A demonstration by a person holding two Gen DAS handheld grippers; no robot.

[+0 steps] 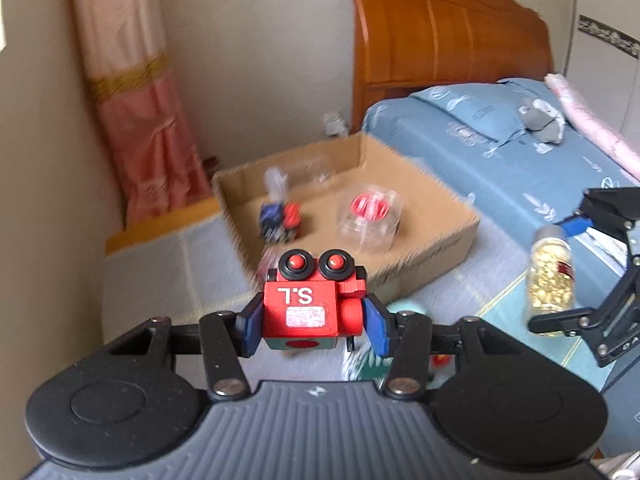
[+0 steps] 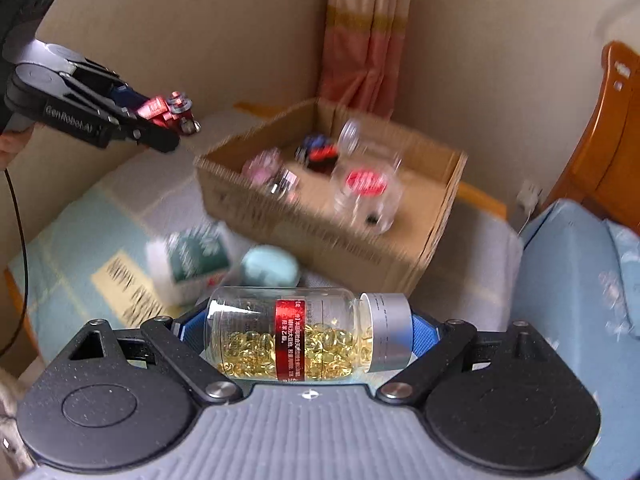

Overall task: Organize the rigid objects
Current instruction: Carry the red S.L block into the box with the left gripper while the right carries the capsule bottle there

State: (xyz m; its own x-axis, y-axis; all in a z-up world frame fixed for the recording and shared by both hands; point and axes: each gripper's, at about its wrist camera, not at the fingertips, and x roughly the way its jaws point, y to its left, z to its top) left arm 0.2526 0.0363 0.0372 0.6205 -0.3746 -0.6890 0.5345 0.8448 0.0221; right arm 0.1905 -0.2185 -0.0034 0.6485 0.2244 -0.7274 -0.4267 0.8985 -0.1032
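1. L gripper [image 1: 312, 320]: blue pads clamped on the red toy block [image 1: 310, 304], one pad on each side face. Toy is held clear of the surface, black wheels w/ red hubs pointing fwd/up, "S.L" lettering reads inverted to the cam.
2. R gripper [image 2: 308, 334]: clamped on the capsule bottle [image 2: 308, 334], lengthwise, one pad on the base, other on the silver cap. Bottle's long axis runs across the jaws, cap to the R; gold capsules pooled on the low side.
3. Key relation: cardboard box [image 1: 434, 256] lies straight ahead of both grippers, open top up. Seen from the L wrist, the near wall sits just past the toy, so L looks nearer. R is to the side and, judging by the R wrist view, further back from the rim.
4. Box already holds a clear jar w/ red label [image 1: 370, 216] and a small blue/red toy [image 1: 278, 218]; both blurred.
5. On the mat short of the box: green-white carton [image 2: 188, 264] and a teal round thing [image 2: 272, 270], untouched.
6. Judgement: next move is fwd over the near wall, then lower and release; L prob first.
7. Pose: both held roughly level, angled down a bit toward the box.
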